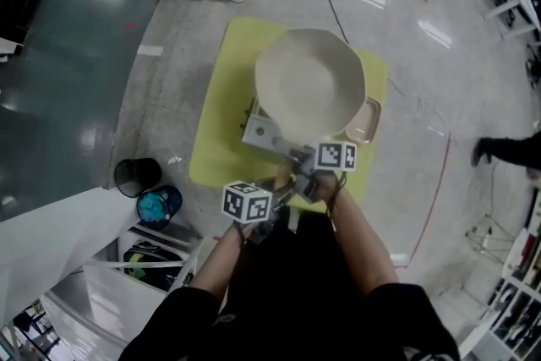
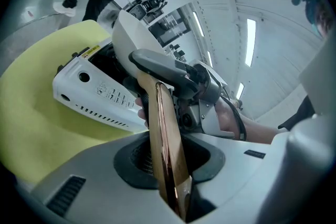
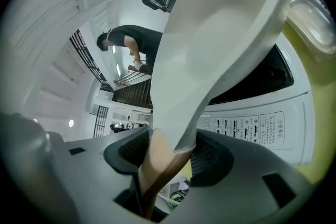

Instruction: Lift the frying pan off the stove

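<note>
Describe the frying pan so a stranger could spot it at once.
On the yellow table sits a white stove. Over it is the frying pan, wide, round and cream-coloured. Unlike the small pale container beside it, it has a brown handle pointing toward the person.

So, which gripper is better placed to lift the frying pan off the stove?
Left gripper: its fingers clamp the frying pan by its wooden handle. The right gripper flanks the handle nearer the pan, but whether it presses is unclear.
</note>
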{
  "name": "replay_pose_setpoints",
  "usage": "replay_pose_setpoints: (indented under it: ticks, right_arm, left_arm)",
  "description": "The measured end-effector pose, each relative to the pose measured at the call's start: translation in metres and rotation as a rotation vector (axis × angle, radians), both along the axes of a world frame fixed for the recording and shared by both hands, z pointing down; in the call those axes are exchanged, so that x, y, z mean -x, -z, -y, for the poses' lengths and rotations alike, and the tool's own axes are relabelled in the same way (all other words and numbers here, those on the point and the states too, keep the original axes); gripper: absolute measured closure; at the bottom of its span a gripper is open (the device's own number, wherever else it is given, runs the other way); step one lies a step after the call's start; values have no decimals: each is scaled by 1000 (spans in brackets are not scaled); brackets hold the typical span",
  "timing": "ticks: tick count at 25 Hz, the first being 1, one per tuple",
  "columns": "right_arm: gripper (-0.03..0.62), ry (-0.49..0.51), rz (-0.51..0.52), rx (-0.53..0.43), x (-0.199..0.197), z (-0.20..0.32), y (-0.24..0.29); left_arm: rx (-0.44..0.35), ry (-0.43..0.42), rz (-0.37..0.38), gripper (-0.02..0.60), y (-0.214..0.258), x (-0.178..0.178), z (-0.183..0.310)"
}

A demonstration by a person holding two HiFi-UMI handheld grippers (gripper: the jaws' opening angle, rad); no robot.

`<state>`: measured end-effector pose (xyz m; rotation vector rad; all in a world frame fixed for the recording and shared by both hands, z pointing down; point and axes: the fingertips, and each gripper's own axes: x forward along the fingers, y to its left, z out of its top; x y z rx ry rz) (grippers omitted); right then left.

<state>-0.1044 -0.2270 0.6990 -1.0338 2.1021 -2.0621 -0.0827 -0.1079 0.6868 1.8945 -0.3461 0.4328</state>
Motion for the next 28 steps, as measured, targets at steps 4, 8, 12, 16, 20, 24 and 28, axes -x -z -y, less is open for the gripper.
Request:
replay_pose_setpoints:
  ticks: [4,8,12,16,20,24,28]
  right_arm:
    - [365,-10,27,11,2,0,2]
    - [365,-5,9,-12,-3,2,4]
    - [365,-4,8,-21,-4,2,4]
    - [363,31,-3,-30,2,-4,2]
    - [362,58,-10,-67,4,-9,14]
    - [362,91,-38,-103,-3,-13,31]
    - [362,96,-33,-147,-10,-17,54]
  left_arm:
    - [-16,-12,0,446,2,0,0]
    - [-27,11,-31,446,7,-2,3]
    - [-42,10,-10,445,5,-4,2]
    - [-39,21,7,443,2,-1,-4]
    - [-69,35,24,443,8,-5,-9]
    - [-98,59,18,443,22,-14,-13]
    - [-137,67,11,443,38,-23,-17]
